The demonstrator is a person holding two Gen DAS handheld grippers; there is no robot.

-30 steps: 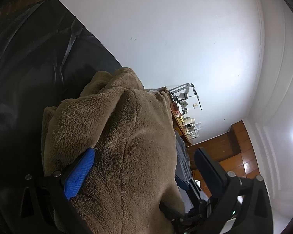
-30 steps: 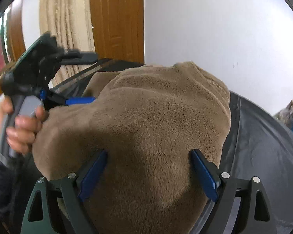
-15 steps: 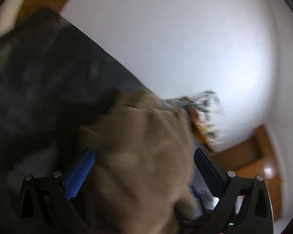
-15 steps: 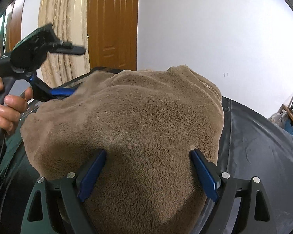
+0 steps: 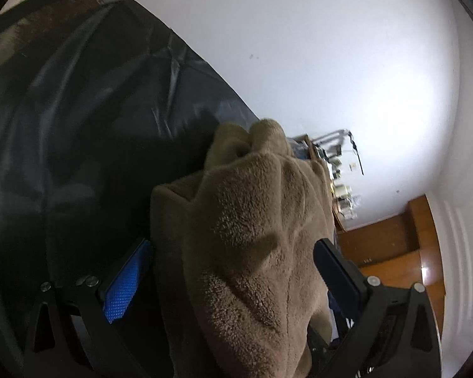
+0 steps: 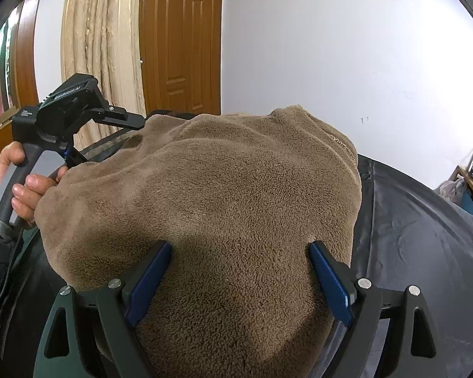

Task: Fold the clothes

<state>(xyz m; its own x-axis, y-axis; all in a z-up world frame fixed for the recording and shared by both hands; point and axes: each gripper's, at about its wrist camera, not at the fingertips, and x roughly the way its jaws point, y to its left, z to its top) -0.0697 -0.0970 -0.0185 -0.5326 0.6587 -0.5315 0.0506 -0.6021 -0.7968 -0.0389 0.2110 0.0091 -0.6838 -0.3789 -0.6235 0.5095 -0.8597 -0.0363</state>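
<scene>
A brown fleece garment (image 6: 224,195) lies bunched in a thick pile on a black sheet (image 6: 425,236). My right gripper (image 6: 239,244) stands wide open, with the near end of the pile bulging up between its blue pads. In the left wrist view the fleece garment (image 5: 252,220) runs between the spread fingers of my left gripper (image 5: 231,242). A dark gap shows beside its blue left pad (image 5: 126,280). In the right wrist view a hand (image 6: 25,186) holds the left gripper's black housing (image 6: 69,110) at the pile's far left edge, and the fleece hides its fingertips.
The black sheet (image 5: 78,126) reaches back to a white wall. A wooden door (image 6: 179,47) and a beige curtain (image 6: 101,47) stand behind the left hand. A cluttered wooden shelf (image 5: 340,186) and wooden floor (image 5: 394,242) lie off the far right.
The left gripper has swung: the fleece now sits narrower and further right between its fingers, and no longer laps over the blue left pad. The right gripper has kept still.
</scene>
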